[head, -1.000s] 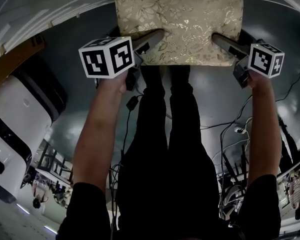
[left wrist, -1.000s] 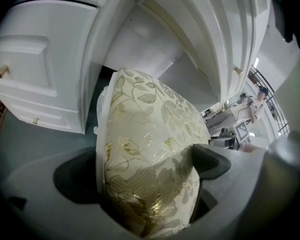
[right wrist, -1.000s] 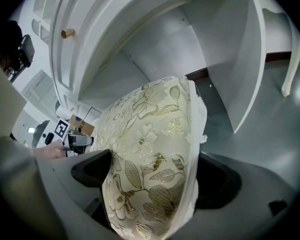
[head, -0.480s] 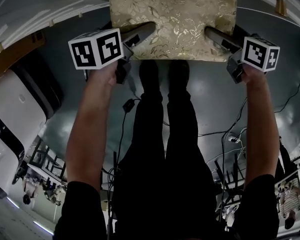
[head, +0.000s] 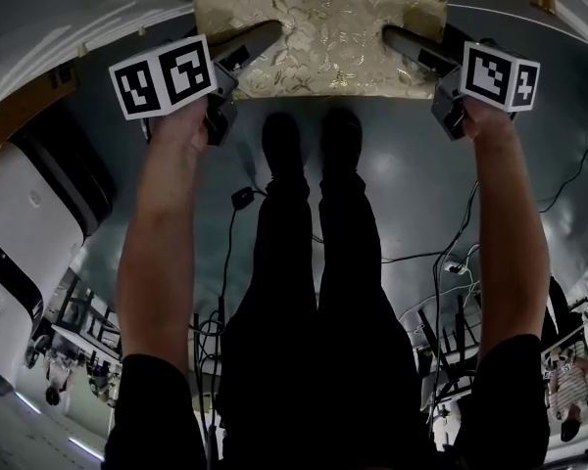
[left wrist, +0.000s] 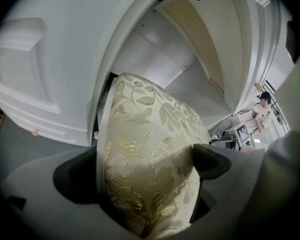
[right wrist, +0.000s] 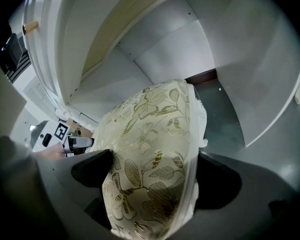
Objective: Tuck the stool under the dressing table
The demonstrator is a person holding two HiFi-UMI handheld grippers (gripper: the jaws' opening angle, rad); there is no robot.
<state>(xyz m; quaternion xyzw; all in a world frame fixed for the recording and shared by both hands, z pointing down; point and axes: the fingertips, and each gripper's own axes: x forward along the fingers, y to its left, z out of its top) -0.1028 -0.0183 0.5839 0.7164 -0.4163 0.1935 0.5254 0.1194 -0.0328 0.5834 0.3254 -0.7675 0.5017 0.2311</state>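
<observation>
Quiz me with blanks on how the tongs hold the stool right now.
The left tongs are shut on the stool, gripping its gold-patterned ____.
Counting the right tongs, the tongs holding it number ____.
The dressing table is coloured ____.
Missing words: cushion; two; white.
</observation>
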